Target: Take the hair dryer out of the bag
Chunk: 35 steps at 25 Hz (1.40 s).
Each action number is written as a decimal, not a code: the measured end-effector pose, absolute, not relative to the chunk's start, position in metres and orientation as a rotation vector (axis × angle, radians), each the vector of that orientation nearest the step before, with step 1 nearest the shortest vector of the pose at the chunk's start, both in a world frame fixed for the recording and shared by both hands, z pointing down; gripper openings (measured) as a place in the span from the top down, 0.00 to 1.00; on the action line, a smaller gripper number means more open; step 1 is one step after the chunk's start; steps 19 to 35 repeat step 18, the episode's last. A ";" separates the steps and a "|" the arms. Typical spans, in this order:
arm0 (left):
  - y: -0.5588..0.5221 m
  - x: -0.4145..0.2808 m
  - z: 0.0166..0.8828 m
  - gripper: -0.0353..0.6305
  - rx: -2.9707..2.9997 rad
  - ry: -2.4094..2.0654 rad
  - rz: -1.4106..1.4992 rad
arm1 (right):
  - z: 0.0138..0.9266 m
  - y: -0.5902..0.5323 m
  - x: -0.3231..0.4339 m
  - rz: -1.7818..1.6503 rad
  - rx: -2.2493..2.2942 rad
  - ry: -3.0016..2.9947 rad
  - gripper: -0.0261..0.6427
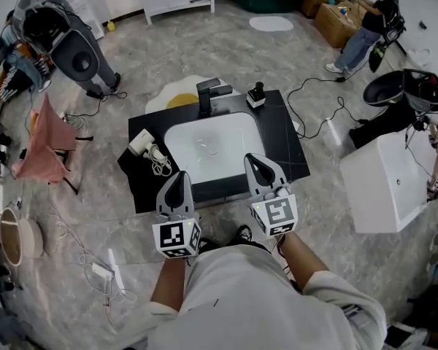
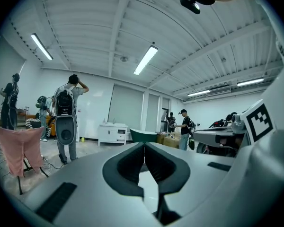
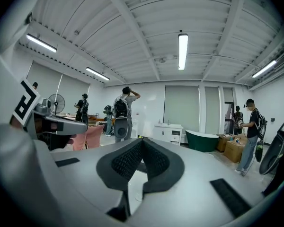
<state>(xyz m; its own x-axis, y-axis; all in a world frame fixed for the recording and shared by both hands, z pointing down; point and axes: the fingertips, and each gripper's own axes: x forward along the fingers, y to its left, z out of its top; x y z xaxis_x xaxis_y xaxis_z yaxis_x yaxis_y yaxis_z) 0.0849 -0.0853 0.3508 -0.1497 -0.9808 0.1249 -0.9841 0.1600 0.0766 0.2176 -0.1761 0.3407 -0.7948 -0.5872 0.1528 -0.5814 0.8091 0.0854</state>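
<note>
The white hair dryer (image 1: 141, 143) lies on the left part of the black counter (image 1: 292, 152), its coiled cord (image 1: 160, 163) beside it. No bag shows on the counter. My left gripper (image 1: 180, 175) hovers at the counter's near edge, right of the dryer and apart from it, jaws shut with nothing between them. My right gripper (image 1: 252, 159) is over the near right rim of the white sink (image 1: 208, 144), also shut and holding nothing. In the left gripper view the left gripper (image 2: 144, 144) points out level over the room with its pads together. The right gripper (image 3: 142, 141) shows the same.
A black faucet (image 1: 208, 93) and a small black stand (image 1: 257, 93) sit at the counter's far edge. A pink cloth (image 1: 45, 146) hangs on a rack at left. A white basin unit (image 1: 383, 184) stands right. People (image 1: 62, 39) stand around, and cables and a power strip (image 1: 102, 272) lie on the floor.
</note>
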 end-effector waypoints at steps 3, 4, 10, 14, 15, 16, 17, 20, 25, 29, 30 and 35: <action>-0.087 0.085 0.350 0.91 1.944 -2.280 0.037 | 0.341 -0.177 0.216 -0.052 0.907 -2.826 0.97; -0.087 0.085 0.350 0.91 1.945 -2.280 0.039 | 0.340 -0.177 0.216 -0.054 0.901 -2.829 0.97; -0.088 0.090 0.350 0.91 1.950 -2.284 0.038 | 0.338 -0.177 0.215 -0.072 0.883 -2.837 0.97; -0.084 0.088 0.349 0.91 1.944 -2.289 0.042 | 0.338 -0.174 0.215 -0.066 0.885 -2.834 0.97; -0.083 0.088 0.349 0.91 1.942 -2.290 0.041 | 0.337 -0.174 0.215 -0.069 0.884 -2.833 0.97; -0.083 0.088 0.348 0.91 1.939 -2.292 0.040 | 0.336 -0.173 0.215 -0.072 0.882 -2.834 0.97; -0.082 0.089 0.348 0.91 1.938 -2.294 0.038 | 0.336 -0.173 0.215 -0.077 0.880 -2.835 0.97; -0.082 0.089 0.348 0.91 1.936 -2.297 0.037 | 0.335 -0.172 0.214 -0.081 0.878 -2.837 0.97; -0.082 0.089 0.348 0.91 1.936 -2.297 0.037 | 0.335 -0.172 0.214 -0.081 0.878 -2.837 0.97; -0.082 0.089 0.348 0.91 1.936 -2.297 0.037 | 0.335 -0.172 0.214 -0.081 0.878 -2.837 0.97; -0.082 0.089 0.348 0.91 1.936 -2.297 0.037 | 0.335 -0.172 0.214 -0.081 0.878 -2.837 0.97; -0.082 0.089 0.348 0.91 1.936 -2.297 0.037 | 0.335 -0.172 0.214 -0.081 0.878 -2.837 0.97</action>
